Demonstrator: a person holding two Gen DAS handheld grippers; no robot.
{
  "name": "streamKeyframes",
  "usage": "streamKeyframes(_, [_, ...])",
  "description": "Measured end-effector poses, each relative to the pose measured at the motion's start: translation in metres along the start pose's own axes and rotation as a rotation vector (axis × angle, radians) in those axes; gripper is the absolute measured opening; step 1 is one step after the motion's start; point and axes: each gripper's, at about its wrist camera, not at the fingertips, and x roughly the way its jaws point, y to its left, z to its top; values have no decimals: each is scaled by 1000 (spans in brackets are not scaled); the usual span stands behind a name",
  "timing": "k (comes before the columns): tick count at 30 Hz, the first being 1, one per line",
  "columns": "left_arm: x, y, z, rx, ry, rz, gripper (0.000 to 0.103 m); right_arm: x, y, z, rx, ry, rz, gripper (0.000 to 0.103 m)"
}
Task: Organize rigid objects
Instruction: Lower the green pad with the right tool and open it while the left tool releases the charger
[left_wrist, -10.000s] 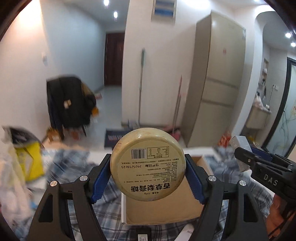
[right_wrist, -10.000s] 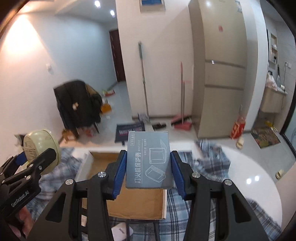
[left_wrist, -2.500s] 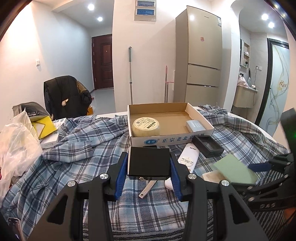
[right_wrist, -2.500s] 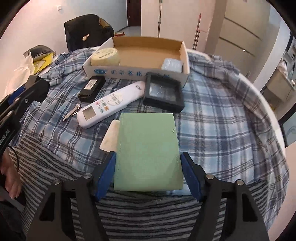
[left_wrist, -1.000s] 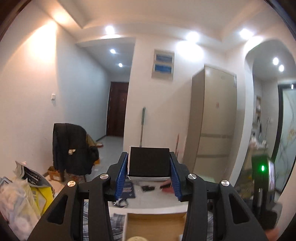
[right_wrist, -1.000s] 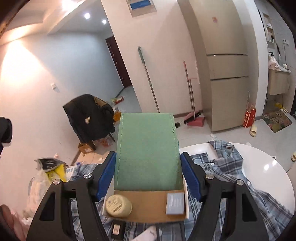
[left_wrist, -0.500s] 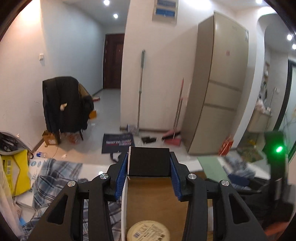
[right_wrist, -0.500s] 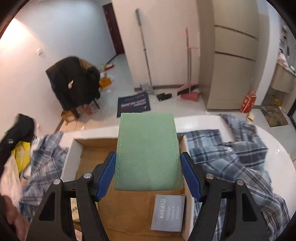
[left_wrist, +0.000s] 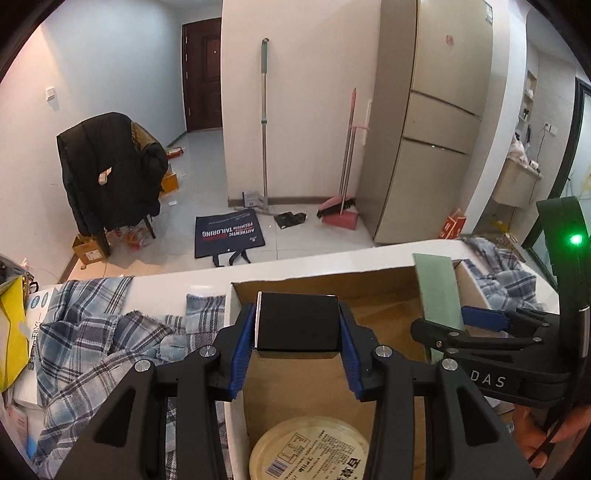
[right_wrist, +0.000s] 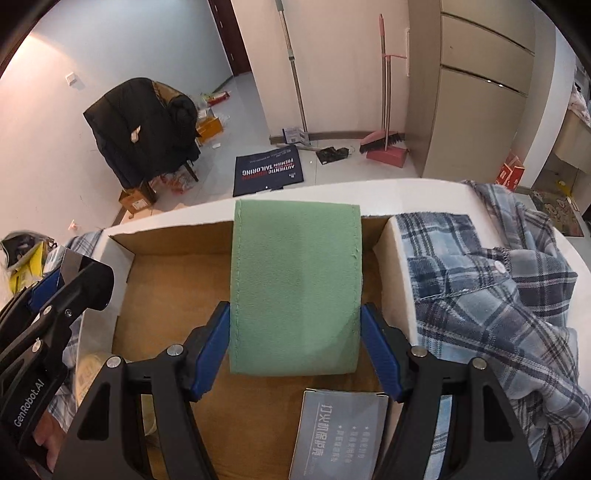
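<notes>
My left gripper (left_wrist: 297, 326) is shut on a small black box (left_wrist: 297, 325), held above the left part of the open cardboard box (left_wrist: 380, 284). Below it, inside the cardboard box, lies a round cream tin (left_wrist: 310, 452) with a printed label. My right gripper (right_wrist: 295, 332) is shut on a flat green case (right_wrist: 295, 284), tilted over the middle of the cardboard box (right_wrist: 173, 273). A grey-blue card packet (right_wrist: 338, 432) lies on the box floor under that gripper. The right gripper (left_wrist: 448, 325) with the green case (left_wrist: 437, 288) shows at the right of the left wrist view.
The cardboard box sits on a white round table (right_wrist: 424, 184) draped with a blue plaid shirt (right_wrist: 491, 280). A yellow bag (left_wrist: 13, 332) and papers lie at the left. Beyond the table stand a chair with a black jacket (left_wrist: 107, 170), a mop, a broom and a fridge (left_wrist: 432, 122).
Both grippers have come down and tipped toward the cardboard box, which now fills the lower part of both views. The black box and the green case stay gripped.
</notes>
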Motion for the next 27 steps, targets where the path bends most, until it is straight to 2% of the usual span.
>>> streamKeyframes(5, [8,4,-2,-8,31,0,45,0,2,-1,-20,8,-2,68])
streamKeyframes(7, [10,5,-1,-8,39,9,45,2,5,-2,-24,42,20,68])
streamKeyframes(10, [9,9,0,-24,37,9,45,5,12,-4,-42,65,41,68])
streamKeyframes(14, [5,14,2,-43,25,5,45,5,21,-9,-69,66,18,68])
streamKeyframes(25, [4,16,3,-60,39,-36,45,1,5,-6,44,127,172,69])
streamKeyframes(26, [6,15,3,-59,46,-45,45,-2,2,-5,62,121,184,74])
streamKeyframes(27, [8,14,2,-54,53,-51,45,-4,0,-4,81,110,190,88])
